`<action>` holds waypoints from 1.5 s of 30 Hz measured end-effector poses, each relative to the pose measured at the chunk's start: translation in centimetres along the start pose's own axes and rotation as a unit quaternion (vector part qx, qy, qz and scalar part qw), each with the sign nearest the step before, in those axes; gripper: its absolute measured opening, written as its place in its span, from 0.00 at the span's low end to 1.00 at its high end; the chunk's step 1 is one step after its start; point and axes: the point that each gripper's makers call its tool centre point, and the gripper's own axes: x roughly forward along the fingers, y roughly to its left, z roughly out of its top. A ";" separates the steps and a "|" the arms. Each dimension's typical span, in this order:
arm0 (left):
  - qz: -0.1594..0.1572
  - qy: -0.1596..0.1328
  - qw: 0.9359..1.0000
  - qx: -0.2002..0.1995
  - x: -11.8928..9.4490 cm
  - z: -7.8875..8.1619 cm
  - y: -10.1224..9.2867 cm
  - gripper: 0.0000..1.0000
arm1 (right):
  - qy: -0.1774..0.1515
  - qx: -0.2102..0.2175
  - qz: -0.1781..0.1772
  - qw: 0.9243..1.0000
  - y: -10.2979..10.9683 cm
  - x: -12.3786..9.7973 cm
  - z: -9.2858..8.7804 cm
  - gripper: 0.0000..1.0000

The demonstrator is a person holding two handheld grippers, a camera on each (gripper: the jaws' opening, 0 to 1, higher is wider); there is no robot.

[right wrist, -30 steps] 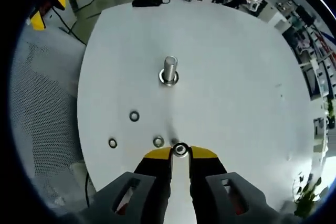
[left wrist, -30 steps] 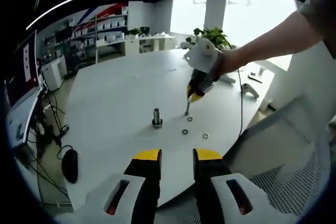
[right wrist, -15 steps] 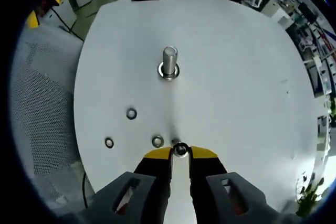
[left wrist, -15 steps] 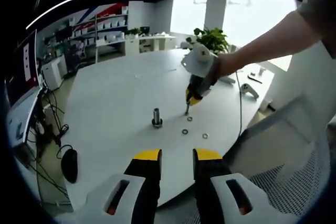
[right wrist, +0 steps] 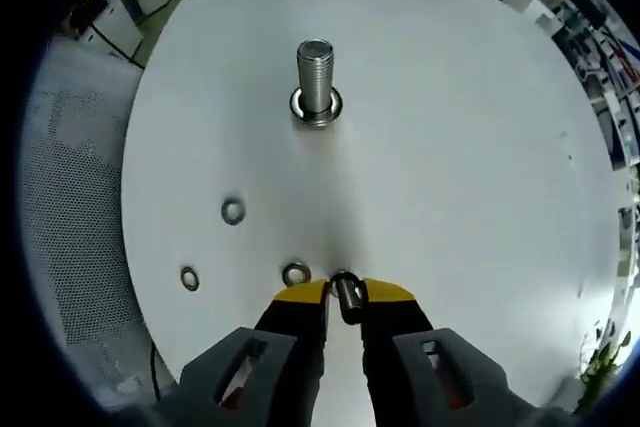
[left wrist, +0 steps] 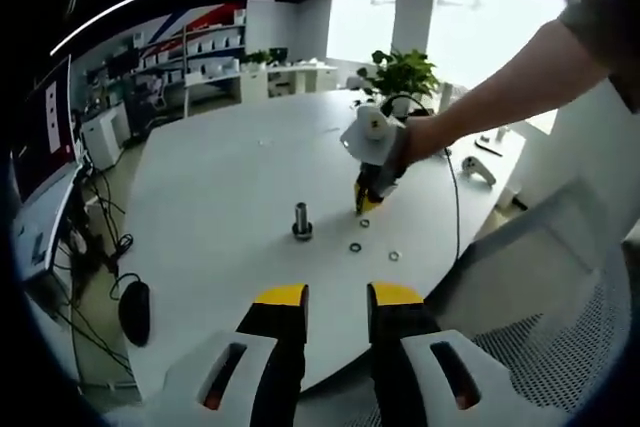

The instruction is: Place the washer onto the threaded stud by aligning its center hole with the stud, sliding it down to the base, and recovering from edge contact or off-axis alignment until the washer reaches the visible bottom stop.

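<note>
— What's the biggest thing in front of you?

— A round white table (right wrist: 450,147). In the left gripper view a hand (left wrist: 415,137) reaches in from the right over it, holding the right gripper (left wrist: 364,199) tip-down just above the tabletop.

— And the stud?

— The threaded stud (right wrist: 316,79) stands upright near the middle of the table, with a ring (right wrist: 316,107) already around its foot. In the left gripper view the same stud (left wrist: 302,221) sits left of the right gripper's tip, apart from it.

— Is the right gripper carrying anything?

— Yes. Its yellow-tipped jaws are pinched together on a washer (right wrist: 345,292), held on edge between them, well short of the stud.

— Other washers?

— Three loose washers lie flat on the table: one (right wrist: 296,273) just beside the jaw tips, one (right wrist: 233,211) farther toward the stud, one (right wrist: 189,278) off to the side.

— The left gripper?

— The left gripper (left wrist: 336,295) hangs back at the table's near edge, jaws narrowly apart, nothing between them.
</note>
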 end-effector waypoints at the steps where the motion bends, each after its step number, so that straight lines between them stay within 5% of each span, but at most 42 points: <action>1: 0.000 0.001 1.000 0.000 0.0 0.0 0.0 0.21 | 0.001 0.000 0.002 1.000 0.1 0.1 0.0 0.14; 24: -0.002 0.000 1.000 0.007 0.0 0.0 -0.1 0.21 | -0.003 0.043 -0.015 0.999 1.6 -2.0 -2.3 0.18; 45: 0.001 -0.004 1.000 0.016 -0.1 0.1 -0.2 0.21 | -0.020 -0.028 0.026 0.999 6.8 -0.8 3.2 0.20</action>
